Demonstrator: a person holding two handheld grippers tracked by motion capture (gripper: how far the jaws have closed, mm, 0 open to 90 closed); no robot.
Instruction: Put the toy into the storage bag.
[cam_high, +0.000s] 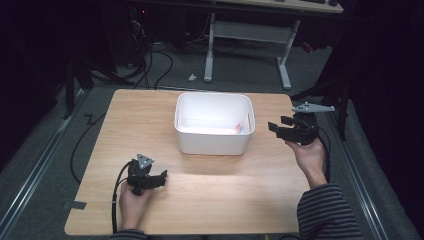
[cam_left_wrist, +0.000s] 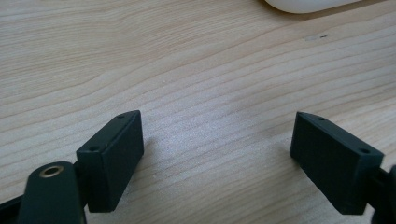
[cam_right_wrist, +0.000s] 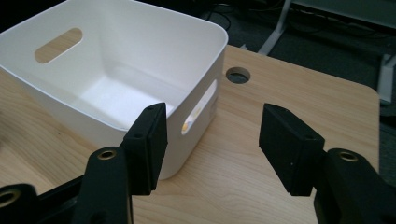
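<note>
High view: white bin (cam_high: 214, 142) lies long axis three-to-nine o'clock, mouth up.
Right gripper (cam_high: 276, 126), released, sits at its three o'clock; left gripper (cam_high: 163, 175), released; something small, perhaps orange, lies inside.

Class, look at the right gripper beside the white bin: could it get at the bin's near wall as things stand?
Probably yes. The right gripper is beside the white bin with open, empty jaws, and only bare table lies between them.

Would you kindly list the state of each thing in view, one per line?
white bin: upright on the table, open-topped, something small and colourful inside by its right wall.
left gripper: open, nothing between its jaws, low over the table.
right gripper: open, empty, beside the bin.
</note>
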